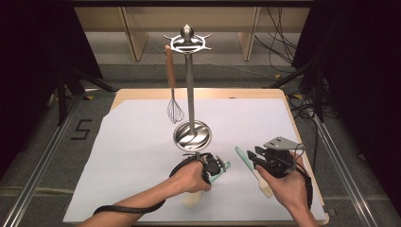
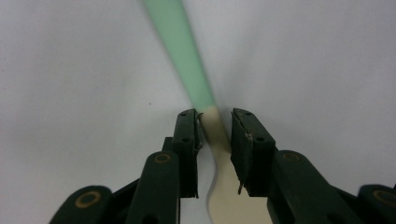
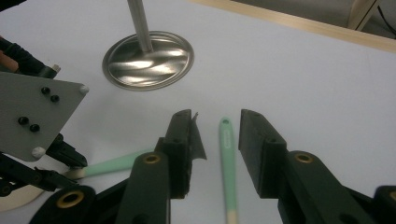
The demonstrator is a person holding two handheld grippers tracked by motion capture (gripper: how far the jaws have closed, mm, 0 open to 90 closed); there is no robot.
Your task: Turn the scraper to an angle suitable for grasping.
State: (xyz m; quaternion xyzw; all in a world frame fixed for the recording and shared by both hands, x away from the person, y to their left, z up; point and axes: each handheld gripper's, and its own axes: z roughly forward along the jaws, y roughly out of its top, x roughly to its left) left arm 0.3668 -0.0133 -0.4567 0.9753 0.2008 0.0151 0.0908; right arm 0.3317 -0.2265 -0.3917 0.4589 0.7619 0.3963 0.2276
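Observation:
Two spatulas with green handles and cream heads lie on the white sheet. My left gripper [image 1: 218, 166] [image 2: 215, 114] points down over the nearer-left spatula [image 1: 193, 198] [image 2: 180, 42]. Its jaws straddle the neck where green meets cream, the pads close beside it, and the spatula rests flat on the sheet. My right gripper [image 1: 253, 158] [image 3: 217, 121] stands open, low over the second spatula [image 1: 241, 155] [image 3: 227, 154], whose handle lies untouched between the jaws. The right gripper view also takes in the first spatula's handle [image 3: 112, 163] and the left gripper's grey plate [image 3: 32, 116].
A steel utensil stand [image 1: 192, 135] [image 3: 149, 58] rises from its round base at the table's middle. A whisk [image 1: 174, 111] with a wooden handle hangs from its top hooks. The white sheet [image 1: 132, 151] covers a wooden table; its right edge runs close to my right hand.

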